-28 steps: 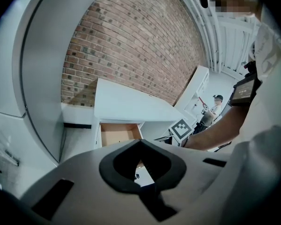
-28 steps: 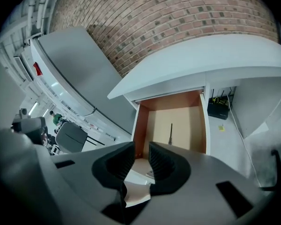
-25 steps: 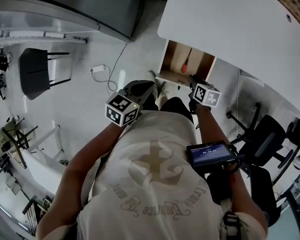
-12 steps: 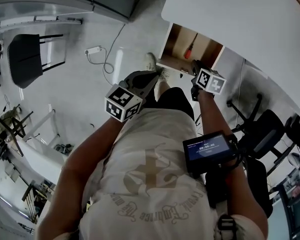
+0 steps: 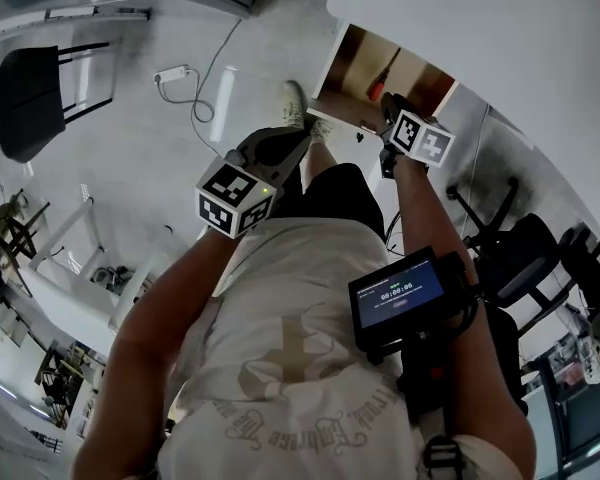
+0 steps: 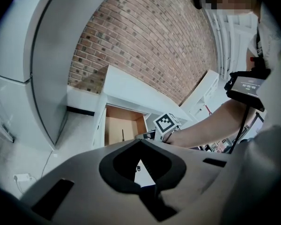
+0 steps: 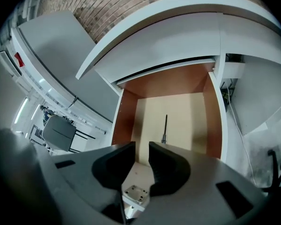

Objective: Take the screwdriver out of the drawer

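At the head view's upper centre, I'm holding the right gripper, narrowly parted and empty, at the drawer front. The screwdriver is lying inside. The left gripper is hanging closed, empty.

drawer: wood, pale matt base, red-brown smooth walls | screwdriver: dark metal shaft (handle red, material unclear) | desk surface: white, smooth, matt | wall: rough brick | right gripper, left gripper: matt grey plastic, black jaws | shirt: printed cloth
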